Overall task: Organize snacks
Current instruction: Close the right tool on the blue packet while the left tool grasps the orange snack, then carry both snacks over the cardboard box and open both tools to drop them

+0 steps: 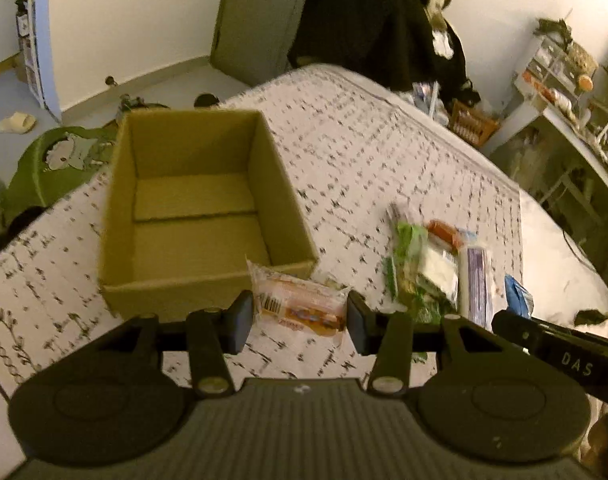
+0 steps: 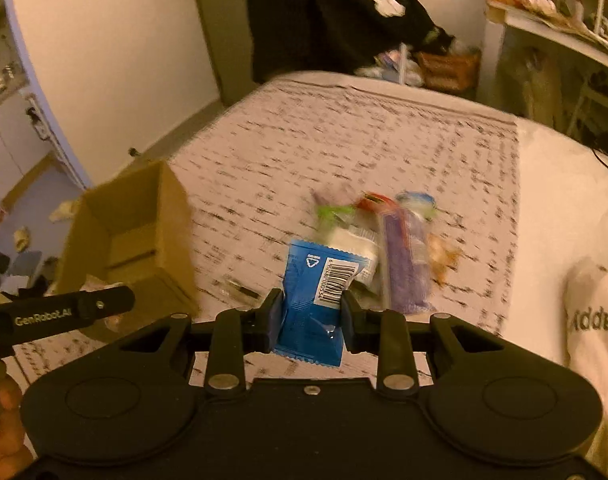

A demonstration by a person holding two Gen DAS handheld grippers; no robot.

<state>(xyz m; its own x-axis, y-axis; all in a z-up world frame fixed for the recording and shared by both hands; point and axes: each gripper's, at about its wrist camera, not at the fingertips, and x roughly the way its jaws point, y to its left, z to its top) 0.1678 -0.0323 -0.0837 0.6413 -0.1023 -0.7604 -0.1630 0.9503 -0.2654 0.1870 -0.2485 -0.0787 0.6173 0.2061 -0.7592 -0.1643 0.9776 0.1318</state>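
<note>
My left gripper (image 1: 300,316) is shut on a clear-wrapped orange snack pack (image 1: 300,306), held above the bed just in front of the open cardboard box (image 1: 200,208). The box holds nothing that I can see. In the right wrist view my right gripper (image 2: 311,312) is shut on a blue snack packet (image 2: 315,288) with a barcode, lifted off the bed. The cardboard box (image 2: 128,240) lies to its left. A pile of several snack packs (image 1: 435,268), green, white, orange and purple, lies on the patterned bed cover right of the box; the snack pile (image 2: 383,248) sits beyond the blue packet.
The patterned bed cover (image 1: 363,152) spreads behind the box. A green cushion (image 1: 60,160) lies past the bed's left edge. Dark clothes (image 1: 375,20) hang at the far end, and cluttered shelves (image 1: 563,80) stand at the right. A white garment (image 2: 595,320) lies at the right.
</note>
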